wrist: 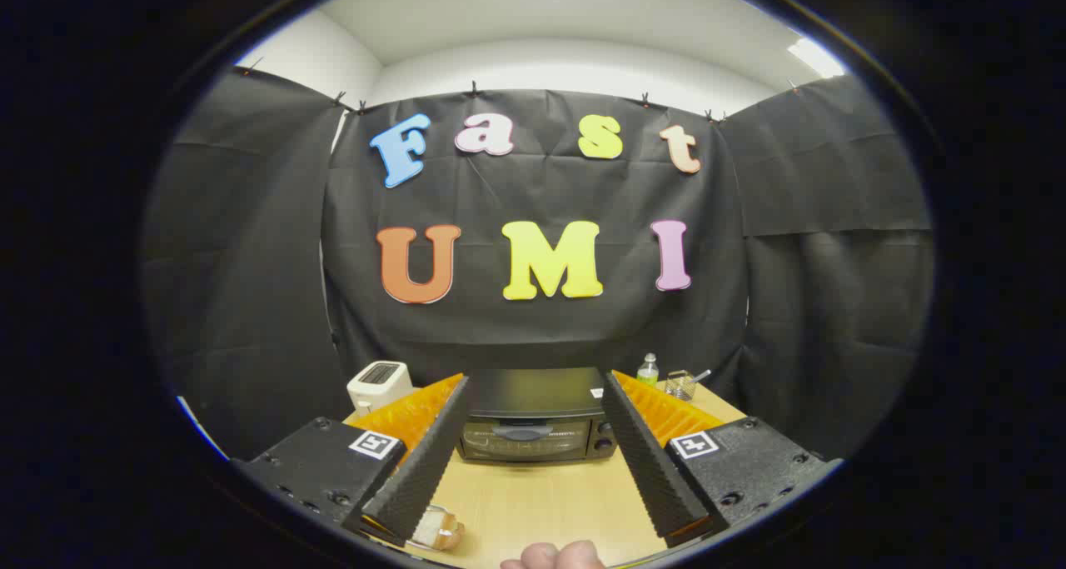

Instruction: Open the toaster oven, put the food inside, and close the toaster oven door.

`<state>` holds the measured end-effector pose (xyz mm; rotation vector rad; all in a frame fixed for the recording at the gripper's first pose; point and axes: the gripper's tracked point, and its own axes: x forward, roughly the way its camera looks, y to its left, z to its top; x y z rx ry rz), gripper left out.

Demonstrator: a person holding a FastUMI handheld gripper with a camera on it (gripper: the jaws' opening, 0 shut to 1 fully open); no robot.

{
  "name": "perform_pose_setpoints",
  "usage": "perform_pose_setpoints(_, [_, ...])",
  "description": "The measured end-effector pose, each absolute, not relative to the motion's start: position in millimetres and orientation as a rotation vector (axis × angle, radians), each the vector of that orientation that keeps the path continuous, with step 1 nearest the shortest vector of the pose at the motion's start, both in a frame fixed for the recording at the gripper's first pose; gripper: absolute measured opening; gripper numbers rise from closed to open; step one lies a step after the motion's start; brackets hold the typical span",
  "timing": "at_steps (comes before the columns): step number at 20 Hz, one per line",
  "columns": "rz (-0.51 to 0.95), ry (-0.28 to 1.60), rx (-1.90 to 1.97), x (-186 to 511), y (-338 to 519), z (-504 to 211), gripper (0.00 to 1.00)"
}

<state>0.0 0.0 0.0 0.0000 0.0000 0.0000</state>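
Your gripper [533, 436] has its fingers spread wide apart with nothing between them, and the toaster oven [533, 423] sits dead ahead at twelve o'clock, framed in the gap beyond the fingertips, door shut. It is a dark, boxy metal appliance with a glass-fronted door; a curved bar handle [521, 432] runs across the top of that door, and two knobs stand at its three o'clock side. Take the handle, not the glass: it looks rigid and smooth, so expect some slip, and the hinged door should swing down stiffly, while the oven itself is probably heavy enough to stay put on the pale wood-look table [541, 502]. The food [437, 531] lies at about seven o'clock, close under the left finger: a pale, crusted piece like a slice of bread, likely light, soft and easy to crush, so pinch its edges gently. A hand [554, 556] shows at six o'clock. Well back at ten o'clock stands a white slot toaster [379, 383]; at two o'clock, a small bottle [648, 369] beside a wire basket [680, 383].
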Motion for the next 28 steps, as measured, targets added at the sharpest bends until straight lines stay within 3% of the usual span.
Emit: perform_pose_setpoints(28, [0.014, 0.043, 0.014, 18.9, -2.4, -10.7, 1.0])
